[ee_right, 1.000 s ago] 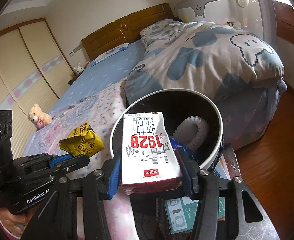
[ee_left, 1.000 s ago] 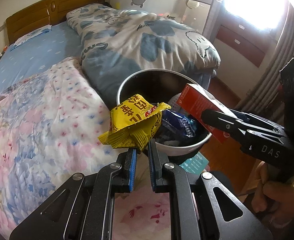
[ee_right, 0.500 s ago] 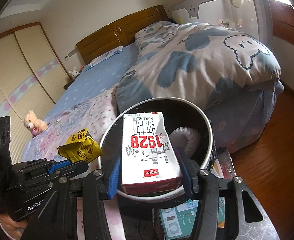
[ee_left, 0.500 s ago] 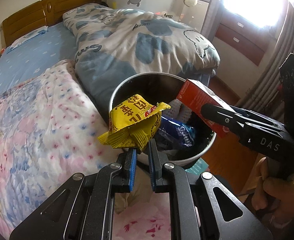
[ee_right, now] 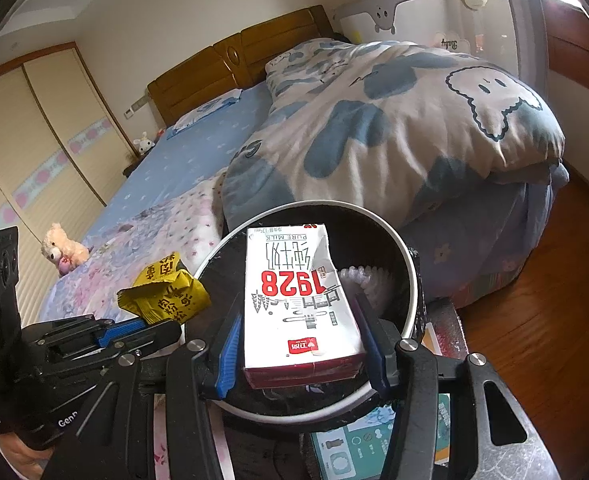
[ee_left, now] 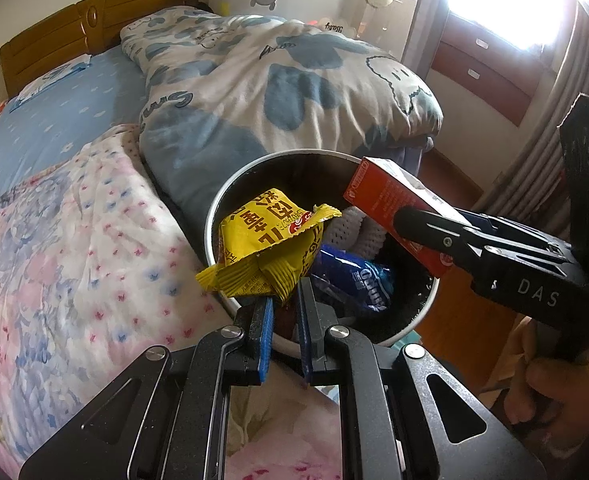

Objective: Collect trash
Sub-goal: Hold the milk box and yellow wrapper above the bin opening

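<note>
My left gripper (ee_left: 284, 304) is shut on a crumpled yellow snack wrapper (ee_left: 270, 246) and holds it over the near rim of a round bin (ee_left: 218, 216) with a white rim and black inside. My right gripper (ee_right: 300, 334) is shut on a red and white milk carton (ee_right: 294, 292), held above the bin (ee_right: 408, 264). The carton (ee_left: 398, 212) and right gripper (ee_left: 422, 224) also show at the right of the left wrist view. The wrapper (ee_right: 166, 292) and left gripper (ee_right: 162, 326) show at the left of the right wrist view. A blue wrapper (ee_left: 358, 278) and white foam netting (ee_left: 362, 228) lie in the bin.
The bin stands beside a bed with a floral quilt (ee_left: 66, 240) and a blue and white duvet (ee_left: 278, 80). A teal box (ee_right: 374, 452) lies under the bin. Wooden floor (ee_right: 542, 320) is at the right. A teddy bear (ee_right: 60, 248) lies on the bed.
Both grippers have moved forward over the bin with their loads. The bin now sits nearer and lower in both views. Both grips are unchanged.
</note>
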The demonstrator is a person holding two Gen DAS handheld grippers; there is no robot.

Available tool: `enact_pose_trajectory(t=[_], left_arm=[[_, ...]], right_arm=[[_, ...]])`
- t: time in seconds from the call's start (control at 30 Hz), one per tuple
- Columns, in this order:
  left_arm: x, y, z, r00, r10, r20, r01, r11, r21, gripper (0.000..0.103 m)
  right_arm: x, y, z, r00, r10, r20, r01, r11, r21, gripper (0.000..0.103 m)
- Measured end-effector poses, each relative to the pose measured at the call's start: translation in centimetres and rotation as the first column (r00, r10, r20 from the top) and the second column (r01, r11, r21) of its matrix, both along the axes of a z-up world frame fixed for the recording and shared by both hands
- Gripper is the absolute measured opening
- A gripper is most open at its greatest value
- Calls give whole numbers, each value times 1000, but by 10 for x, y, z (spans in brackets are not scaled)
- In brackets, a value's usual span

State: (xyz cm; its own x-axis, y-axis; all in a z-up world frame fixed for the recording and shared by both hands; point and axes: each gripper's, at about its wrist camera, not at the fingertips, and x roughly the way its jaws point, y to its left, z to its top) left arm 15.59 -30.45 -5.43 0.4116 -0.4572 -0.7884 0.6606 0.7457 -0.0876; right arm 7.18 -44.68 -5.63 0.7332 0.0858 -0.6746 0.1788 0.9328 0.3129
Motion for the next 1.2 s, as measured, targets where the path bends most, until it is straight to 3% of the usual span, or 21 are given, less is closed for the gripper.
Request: enact_pose_trajectory(t=[1.2], left_arm=[[14,-10,-6,1000,3,8,-4,999,33,10]], right_arm=[[15,-7,-7,1000,5,-17,-5,1000,22,51]])
